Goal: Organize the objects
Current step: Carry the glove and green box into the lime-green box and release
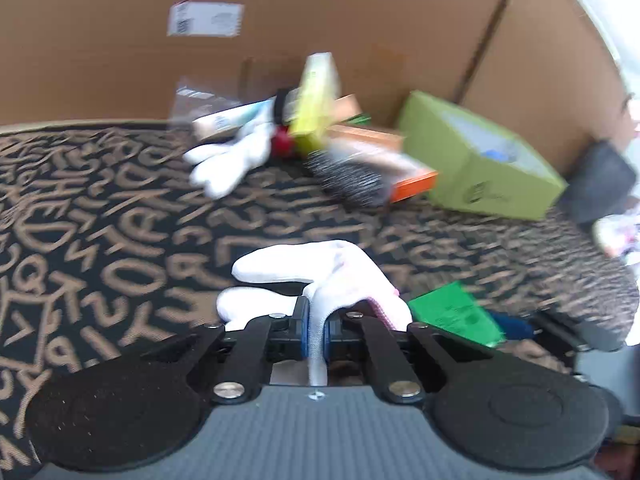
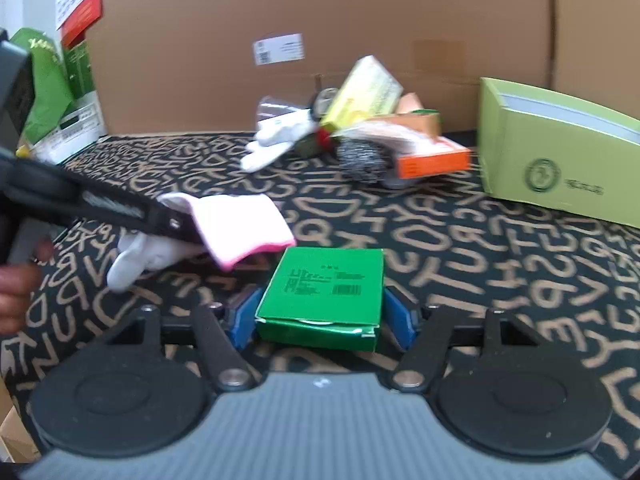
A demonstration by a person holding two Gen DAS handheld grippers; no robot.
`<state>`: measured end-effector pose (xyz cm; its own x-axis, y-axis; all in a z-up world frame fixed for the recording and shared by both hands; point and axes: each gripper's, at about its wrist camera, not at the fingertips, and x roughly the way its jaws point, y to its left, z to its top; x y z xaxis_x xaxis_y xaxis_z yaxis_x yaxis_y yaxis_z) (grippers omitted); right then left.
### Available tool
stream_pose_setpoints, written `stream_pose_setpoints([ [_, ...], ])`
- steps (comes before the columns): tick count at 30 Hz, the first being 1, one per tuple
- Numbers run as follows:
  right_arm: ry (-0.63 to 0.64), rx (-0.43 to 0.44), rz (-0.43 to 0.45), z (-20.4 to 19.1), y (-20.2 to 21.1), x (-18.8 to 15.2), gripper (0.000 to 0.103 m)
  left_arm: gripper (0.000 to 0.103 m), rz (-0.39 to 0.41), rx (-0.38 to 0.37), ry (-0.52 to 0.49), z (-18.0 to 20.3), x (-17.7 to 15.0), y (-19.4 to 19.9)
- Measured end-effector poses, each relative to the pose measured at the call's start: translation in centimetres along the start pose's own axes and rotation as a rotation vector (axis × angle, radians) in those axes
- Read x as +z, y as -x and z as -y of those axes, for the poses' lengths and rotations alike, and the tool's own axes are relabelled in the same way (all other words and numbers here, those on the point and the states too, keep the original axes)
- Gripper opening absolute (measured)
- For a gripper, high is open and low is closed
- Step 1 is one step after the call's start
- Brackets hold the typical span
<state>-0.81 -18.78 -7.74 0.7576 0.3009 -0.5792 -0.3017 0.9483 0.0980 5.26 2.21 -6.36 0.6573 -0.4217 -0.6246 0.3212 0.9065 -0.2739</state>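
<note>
White glove (image 1: 320,272) pinched in left gripper (image 1: 318,320); green box (image 2: 320,296) btwn right gripper (image 2: 320,320) pads, contact unclear.

1. The patterned cloth (image 2: 500,248) lies bare across its middle and right – open passage between the near things and the far pile.
2. Far back, a cardboard wall (image 2: 360,20) closes the way.
3. Against it sits a heap (image 2: 372,136) of small boxes, a white glove and a steel scourer.
4. The lime-green box (image 2: 560,152) blocks the far right.
5. Near left, the white glove (image 2: 240,232) and the green box (image 2: 324,292) lie just beside each other – little room between.
</note>
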Motion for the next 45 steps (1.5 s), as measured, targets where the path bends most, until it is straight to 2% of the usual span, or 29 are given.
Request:
stream_pose_setpoints([
  [3,-0.038,-0.030,0.051,2.5,2.0,0.5,0.065,0.005,0.035,-0.056,-0.050,2.7,1.9,0.6],
  [6,-0.045,-0.097,0.121,4.8,4.2,1.6,0.064,0.005,0.061,-0.140,-0.088,5.6,4.5,0.6],
  [9,-0.050,-0.149,0.191,7.3,6.4,3.1,0.062,0.005,0.096,-0.189,-0.141,8.8,7.4,0.4],
  [10,-0.048,-0.166,0.211,8.1,7.1,3.6,0.053,0.005,0.108,-0.204,-0.155,9.8,8.4,0.3],
  [11,-0.048,-0.176,0.233,8.9,7.8,4.2,0.031,0.005,0.119,-0.216,-0.166,10.8,9.5,0.1],
  [12,-0.065,-0.194,0.256,9.9,8.4,4.8,0.020,0.005,0.132,-0.224,-0.179,11.9,10.7,-0.2],
  [13,-0.079,-0.209,0.278,10.9,8.8,5.4,0.019,0.005,0.144,-0.231,-0.191,12.8,11.8,-0.6],
  [15,-0.063,-0.259,0.284,12.3,8.8,6.4,0.019,0.005,0.149,-0.243,-0.196,14.6,13.7,-1.9],
  [16,-0.047,-0.272,0.254,12.9,8.3,6.6,0.019,0.005,0.143,-0.237,-0.184,15.1,14.3,-2.7],
  [18,-0.084,-0.273,0.234,13.5,7.8,5.5,0.022,0.005,0.132,-0.243,-0.163,15.5,14.4,-3.6],
  [19,-0.083,-0.253,0.220,13.5,7.4,4.5,0.033,0.005,0.125,-0.258,-0.162,15.4,14.1,-4.0],
  [20,-0.082,-0.238,0.192,13.5,6.9,3.4,0.050,0.005,0.113,-0.260,-0.162,15.3,13.6,-4.4],
  [21,-0.083,-0.239,0.170,13.5,6.2,2.4,0.081,0.005,0.099,-0.248,-0.165,15.2,13.3,-4.9],
  [22,-0.074,-0.248,0.158,13.4,5.6,1.5,0.089,0.005,0.086,-0.234,-0.173,15.2,13.1,-5.4],
  [25,-0.035,-0.306,0.101,13.5,3.5,0.5,0.090,0.005,0.075,-0.212,-0.204,15.5,13.1,-6.2],
  [27,-0.052,-0.326,0.081,14.3,2.3,0.7,0.090,0.005,0.087,-0.221,-0.202,15.6,13.7,-6.3],
  [29,-0.121,-0.292,0.069,14.8,1.9,1.2,0.091,0.005,0.101,-0.224,-0.199,15.7,14.3,-6.3],
  [30,-0.142,-0.247,0.075,14.8,1.7,1.5,0.091,0.005,0.106,-0.224,-0.201,15.8,14.4,-6.3],
  [32,-0.124,-0.174,0.092,14.2,1.7,1.5,0.094,0.005,0.111,-0.223,-0.197,15.7,14.6,-6.3],
  [34,-0.071,-0.171,0.088,12.9,0.7,1.6,0.096,0.005,0.104,-0.219,-0.187,15.5,14.7,-6.6],
  [37,-0.033,-0.230,0.026,11.6,-1.9,2.1,0.095,0.005,0.079,-0.206,-0.180,15.3,14.6,-7.4],
  [38,-0.032,-0.234,-0.013,11.5,-2.5,2.1,0.092,0.005,0.074,-0.205,-0.179,15.3,14.6,-7.5],
  [39,-0.033,-0.240,-0.039,11.6,-3.0,2.1,0.076,0.005,0.070,-0.207,-0.179,15.3,14.6,-7.6],
  [40,-0.042,-0.241,-0.030,11.7,-2.6,1.9,0.062,0.005,0.069,-0.212,-0.178,15.3,14.7,-7.6],
  [45,-0.080,-0.193,-0.007,12.6,-0.4,1.5,0.061,0.005,0.082,-0.249,-0.171,16.5,16.2,-8.0],
])
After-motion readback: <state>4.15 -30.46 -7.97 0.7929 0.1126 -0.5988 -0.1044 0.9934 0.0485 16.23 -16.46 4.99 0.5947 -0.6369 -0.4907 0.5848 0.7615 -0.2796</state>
